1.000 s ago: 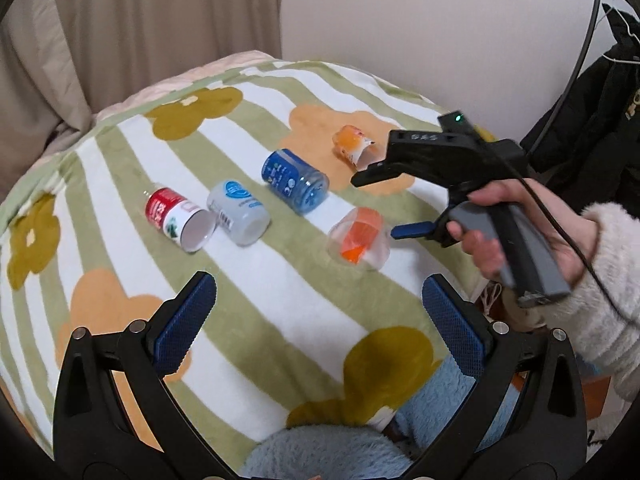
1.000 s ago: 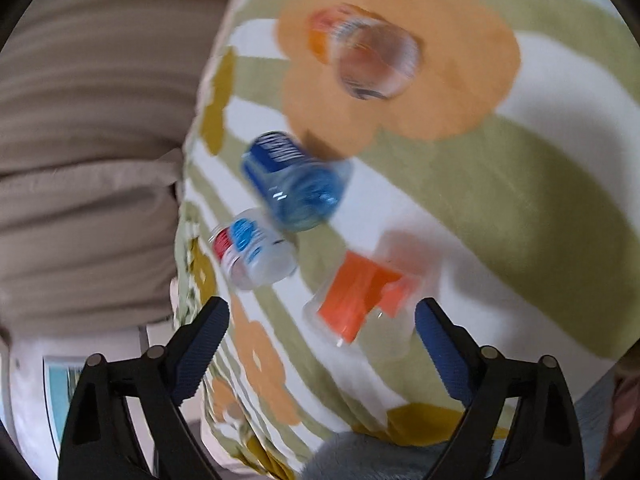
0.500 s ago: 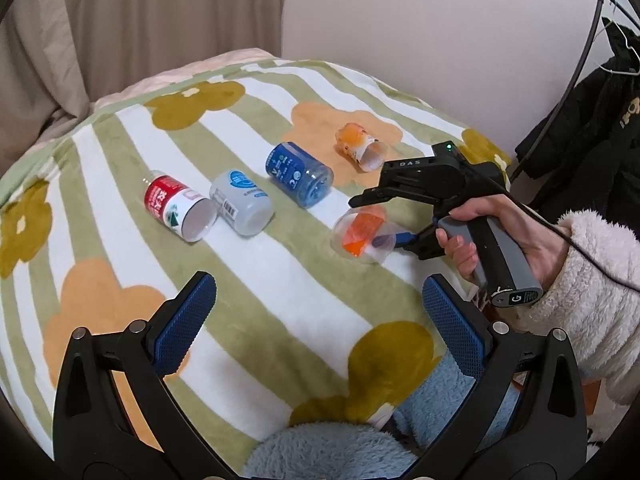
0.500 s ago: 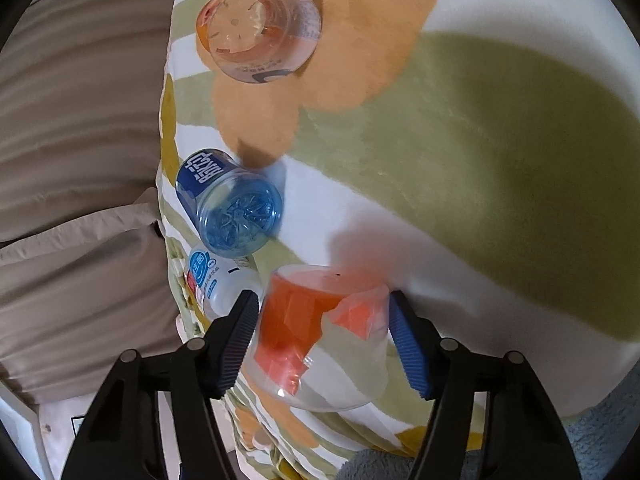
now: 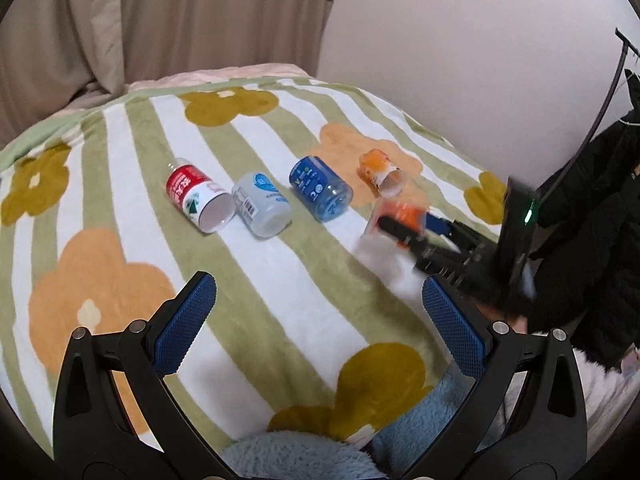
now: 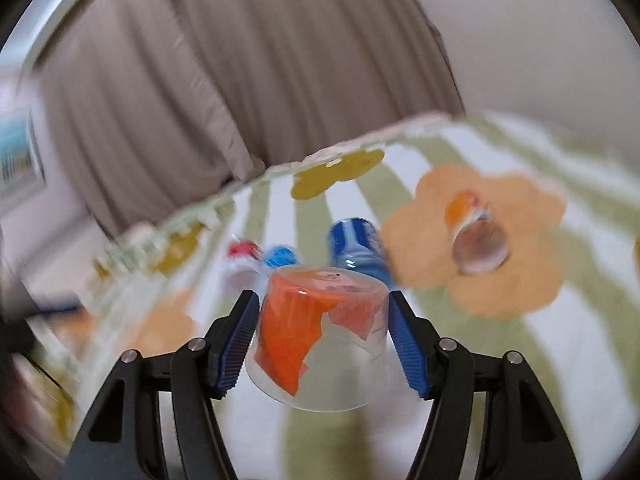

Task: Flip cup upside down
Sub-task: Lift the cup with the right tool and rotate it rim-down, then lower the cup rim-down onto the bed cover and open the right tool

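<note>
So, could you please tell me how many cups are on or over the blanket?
5: the clear orange cup held in the right gripper, and four lying in a row, red, white, blue, and small orange. None seems hidden.

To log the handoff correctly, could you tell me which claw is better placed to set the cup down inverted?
The right claw: it grips the clear orange-labelled cup, mouth downward. The left claw is open, holding nothing.
</note>
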`<state>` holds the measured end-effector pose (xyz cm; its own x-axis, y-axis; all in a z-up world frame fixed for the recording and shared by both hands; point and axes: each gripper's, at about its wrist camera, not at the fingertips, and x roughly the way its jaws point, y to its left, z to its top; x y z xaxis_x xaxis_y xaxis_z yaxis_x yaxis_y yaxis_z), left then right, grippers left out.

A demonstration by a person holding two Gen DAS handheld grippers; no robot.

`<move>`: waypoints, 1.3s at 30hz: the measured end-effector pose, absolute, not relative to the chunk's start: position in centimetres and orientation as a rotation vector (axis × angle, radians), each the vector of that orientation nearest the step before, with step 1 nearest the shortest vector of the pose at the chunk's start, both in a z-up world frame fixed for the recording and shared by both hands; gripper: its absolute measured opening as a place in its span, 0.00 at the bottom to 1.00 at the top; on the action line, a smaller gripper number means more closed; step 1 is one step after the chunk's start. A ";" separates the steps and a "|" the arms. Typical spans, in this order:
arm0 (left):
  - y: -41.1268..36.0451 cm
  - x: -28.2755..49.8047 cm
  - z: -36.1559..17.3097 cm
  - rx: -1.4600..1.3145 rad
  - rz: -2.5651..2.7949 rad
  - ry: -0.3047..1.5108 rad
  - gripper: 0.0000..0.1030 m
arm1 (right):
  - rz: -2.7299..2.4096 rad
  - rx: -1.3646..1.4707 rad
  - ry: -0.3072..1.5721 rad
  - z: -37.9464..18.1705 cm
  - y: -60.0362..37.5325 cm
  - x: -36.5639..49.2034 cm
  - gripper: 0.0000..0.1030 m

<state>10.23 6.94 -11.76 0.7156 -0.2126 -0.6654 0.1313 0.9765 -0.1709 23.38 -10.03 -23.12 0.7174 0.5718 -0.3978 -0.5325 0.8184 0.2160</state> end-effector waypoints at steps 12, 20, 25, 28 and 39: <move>4.8 10.1 -12.1 -0.114 -0.180 0.728 1.00 | 0.607 -0.173 0.448 -27.8 -8.8 22.6 0.59; 4.0 9.7 -11.6 -0.094 -0.176 0.718 1.00 | 0.589 -0.205 0.466 -28.3 -9.1 20.9 0.59; 3.9 9.5 -11.4 -0.098 -0.177 0.724 1.00 | 0.568 -0.184 0.476 -28.3 -9.1 20.9 0.59; 3.9 9.2 -11.2 -0.092 -0.168 0.722 1.00 | 0.565 -0.178 0.477 -28.2 -9.0 20.8 0.59; 4.2 8.4 -10.8 -0.111 -0.163 0.721 1.00 | 0.532 -0.139 0.398 -27.8 -9.2 19.8 0.99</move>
